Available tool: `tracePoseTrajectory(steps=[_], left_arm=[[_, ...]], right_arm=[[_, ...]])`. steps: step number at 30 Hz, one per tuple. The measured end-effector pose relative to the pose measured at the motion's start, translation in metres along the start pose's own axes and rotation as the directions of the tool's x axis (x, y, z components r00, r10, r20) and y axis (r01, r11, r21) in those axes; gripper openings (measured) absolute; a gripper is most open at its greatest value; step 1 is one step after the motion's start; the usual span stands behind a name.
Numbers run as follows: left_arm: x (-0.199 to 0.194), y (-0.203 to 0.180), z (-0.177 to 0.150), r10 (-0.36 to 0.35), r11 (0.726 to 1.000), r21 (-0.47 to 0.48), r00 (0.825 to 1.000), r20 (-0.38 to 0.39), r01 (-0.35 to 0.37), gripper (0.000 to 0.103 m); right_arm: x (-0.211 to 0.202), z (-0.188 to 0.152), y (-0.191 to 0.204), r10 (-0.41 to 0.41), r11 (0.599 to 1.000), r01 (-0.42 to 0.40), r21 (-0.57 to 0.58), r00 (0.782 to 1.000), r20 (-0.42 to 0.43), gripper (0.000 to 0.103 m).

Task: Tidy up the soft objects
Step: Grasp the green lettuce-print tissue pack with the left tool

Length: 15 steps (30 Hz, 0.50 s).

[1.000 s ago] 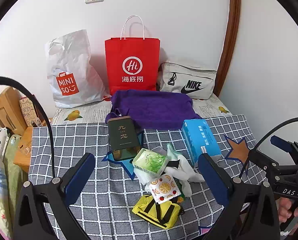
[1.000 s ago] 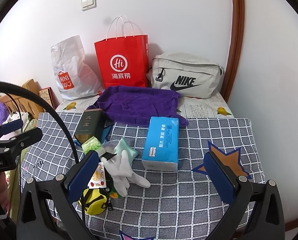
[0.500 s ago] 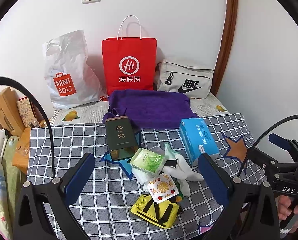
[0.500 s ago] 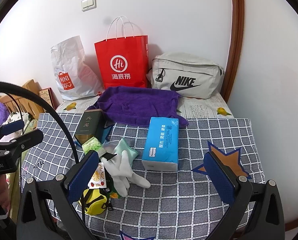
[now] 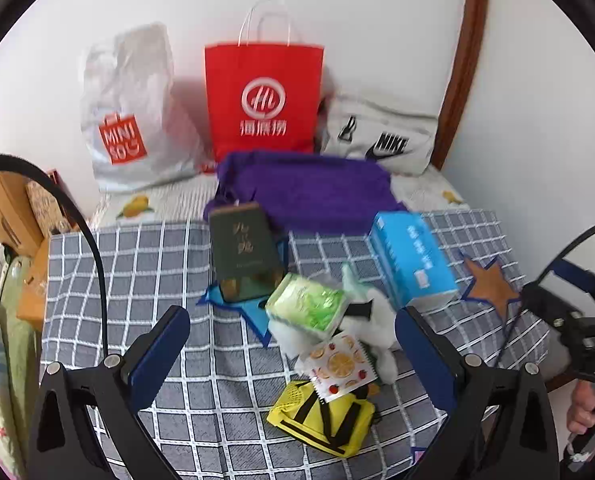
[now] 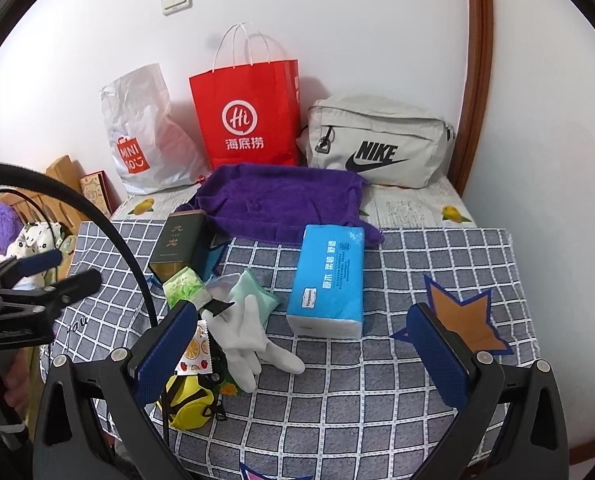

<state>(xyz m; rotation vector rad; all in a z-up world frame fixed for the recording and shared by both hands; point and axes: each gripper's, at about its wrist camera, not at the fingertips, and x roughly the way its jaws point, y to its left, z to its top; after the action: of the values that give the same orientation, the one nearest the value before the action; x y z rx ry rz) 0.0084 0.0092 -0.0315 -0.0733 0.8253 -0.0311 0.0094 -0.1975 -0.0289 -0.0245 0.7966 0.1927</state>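
A heap of soft things lies mid-table: a green tissue pack (image 5: 307,306), a fruit-print packet (image 5: 340,367), a yellow pouch (image 5: 323,418), a white glove (image 6: 243,330) and a pale green cloth (image 6: 253,292). A blue tissue pack (image 6: 329,278) lies to their right, a purple towel (image 6: 281,204) behind. My left gripper (image 5: 293,354) hovers open just in front of the heap, holding nothing. My right gripper (image 6: 307,354) is open too, above the table's front, with the glove and the blue pack between its fingers' line of sight.
A dark green box (image 5: 243,250) stands behind the heap. Against the wall stand a white Miniso bag (image 6: 143,132), a red paper bag (image 6: 247,118) and a beige Nike bag (image 6: 377,146). The checked tablecloth (image 6: 417,256) drops off at right; clutter and wooden furniture (image 5: 1,212) sit left.
The left wrist view has moved forward and slightly lower toward the heap, which now looks larger. The right gripper has barely shifted. Both stay open.
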Motion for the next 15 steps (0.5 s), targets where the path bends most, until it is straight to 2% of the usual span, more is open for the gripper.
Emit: tracePoseTrajectory(steps=[8, 15], left_arm=[[0.063, 0.007, -0.011, -0.051, 0.999, -0.020, 0.991, -0.122, 0.049, 0.103], [0.111, 0.010, -0.009, -0.083, 0.996, -0.039, 0.979, -0.184, 0.077, 0.103]], right_arm=[[0.031, -0.009, 0.000, -0.011, 1.000, 0.010, -0.019, 0.998, -0.063, 0.103], [0.062, -0.009, -0.006, -0.005, 1.000, 0.003, -0.015, 0.992, -0.124, 0.103]])
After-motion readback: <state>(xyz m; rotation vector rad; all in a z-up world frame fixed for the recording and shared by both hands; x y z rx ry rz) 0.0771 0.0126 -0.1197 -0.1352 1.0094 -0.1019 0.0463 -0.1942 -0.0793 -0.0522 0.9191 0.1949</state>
